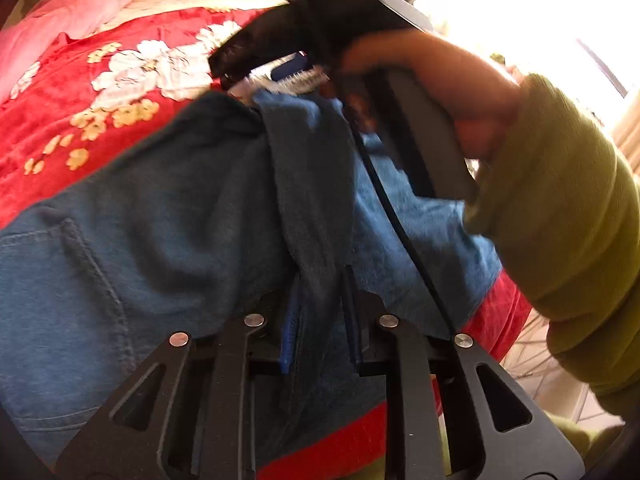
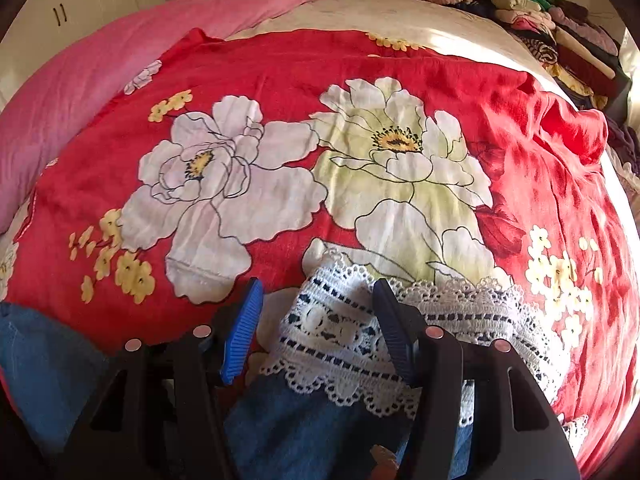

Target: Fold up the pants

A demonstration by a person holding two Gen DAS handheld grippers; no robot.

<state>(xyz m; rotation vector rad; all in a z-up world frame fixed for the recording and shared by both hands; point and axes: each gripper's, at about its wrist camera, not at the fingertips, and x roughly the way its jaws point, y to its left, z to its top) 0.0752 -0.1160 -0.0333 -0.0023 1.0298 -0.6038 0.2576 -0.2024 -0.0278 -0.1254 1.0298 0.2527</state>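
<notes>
— So, where are the pants (image 1: 168, 208)?
— A denim fold is pinched between the left gripper (image 1: 320, 320) fingers. The right gripper (image 2: 316, 328) straddles the lace hem (image 2: 344, 344), fingers parted, on the floral blanket (image 2: 520, 128).

The pants (image 1: 168, 208) run off the left wrist view's left and bottom edges, so their full length is out of sight. A fold of denim fills the left gripper (image 1: 320, 320) and covers most of its pads. Beyond those jaws the right gripper (image 1: 280, 68) is blurred. In the right wrist view, the lace hem (image 2: 344, 320) hides the cloth beneath.
</notes>
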